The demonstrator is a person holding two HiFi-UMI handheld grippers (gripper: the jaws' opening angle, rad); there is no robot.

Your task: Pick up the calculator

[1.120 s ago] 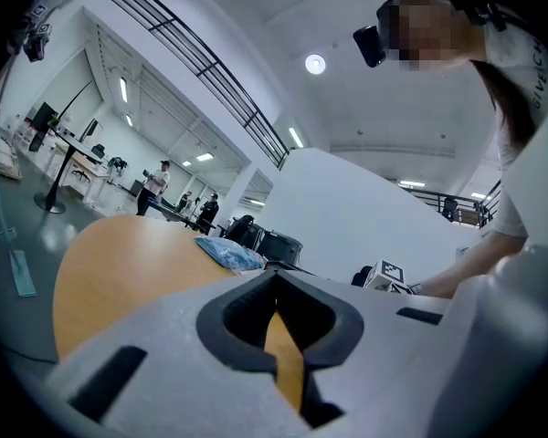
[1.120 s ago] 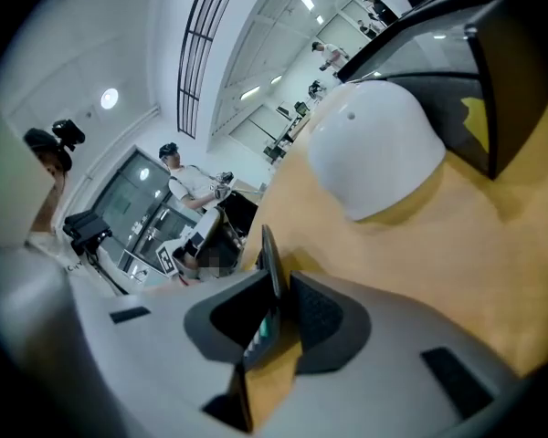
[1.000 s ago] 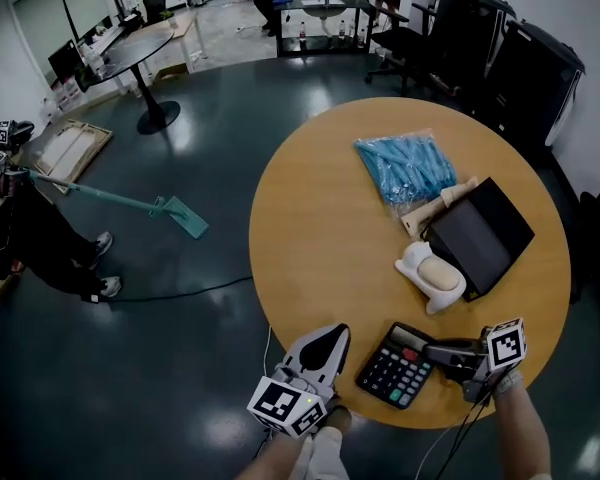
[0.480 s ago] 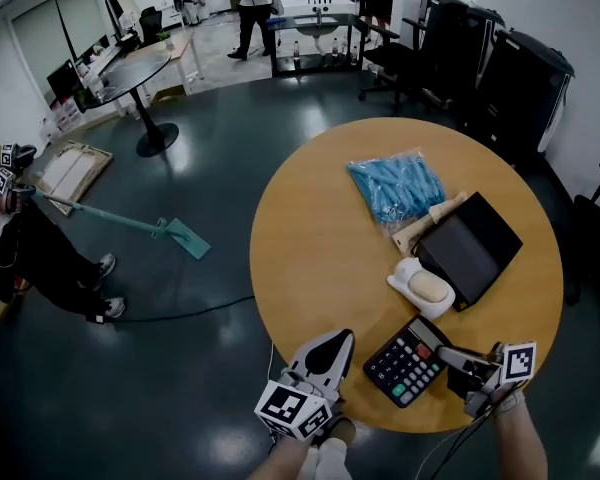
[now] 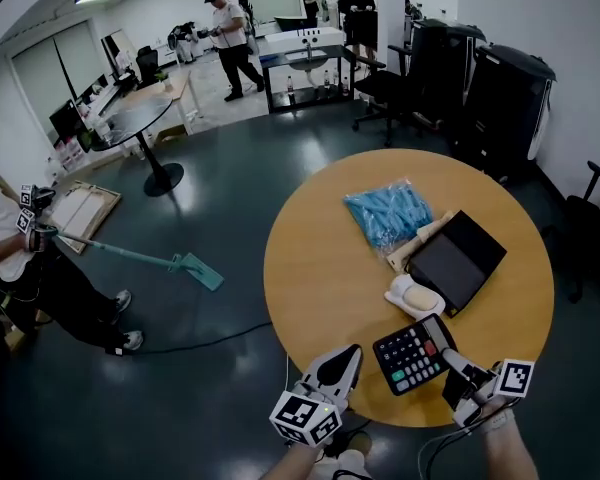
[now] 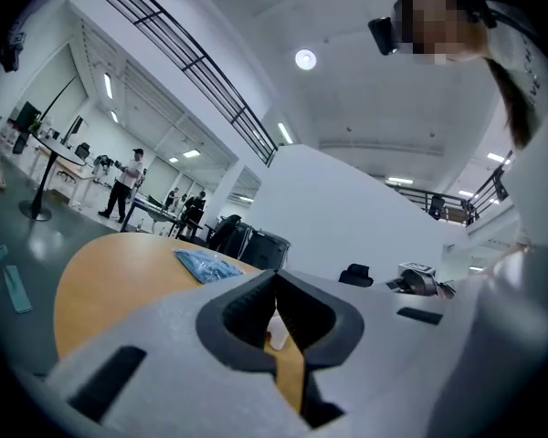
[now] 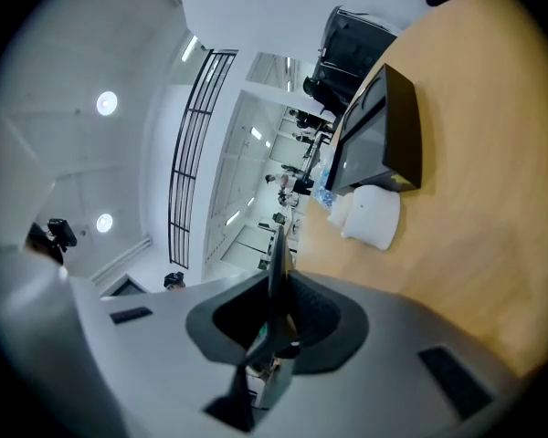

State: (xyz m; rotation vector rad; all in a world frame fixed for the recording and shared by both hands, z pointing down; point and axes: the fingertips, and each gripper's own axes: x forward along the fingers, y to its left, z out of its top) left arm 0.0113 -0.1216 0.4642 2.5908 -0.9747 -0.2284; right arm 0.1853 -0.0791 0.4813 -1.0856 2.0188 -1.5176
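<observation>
The black calculator with white, red and green keys hangs tilted over the round wooden table's near edge. My right gripper is shut on its right end. In the right gripper view the calculator shows edge-on as a thin dark blade pinched between the jaws of the right gripper. My left gripper floats left of the calculator, apart from it. In the left gripper view the left gripper has its tips together and nothing between them.
On the table lie a blue plastic bag, a black box, a wooden piece and a white rounded object. A person with a green mop stands at left. Office chairs and desks stand behind.
The right gripper has risen and rolled, lifting the calculator off the table and tilting it. The left gripper has also risen a little, still shut.
</observation>
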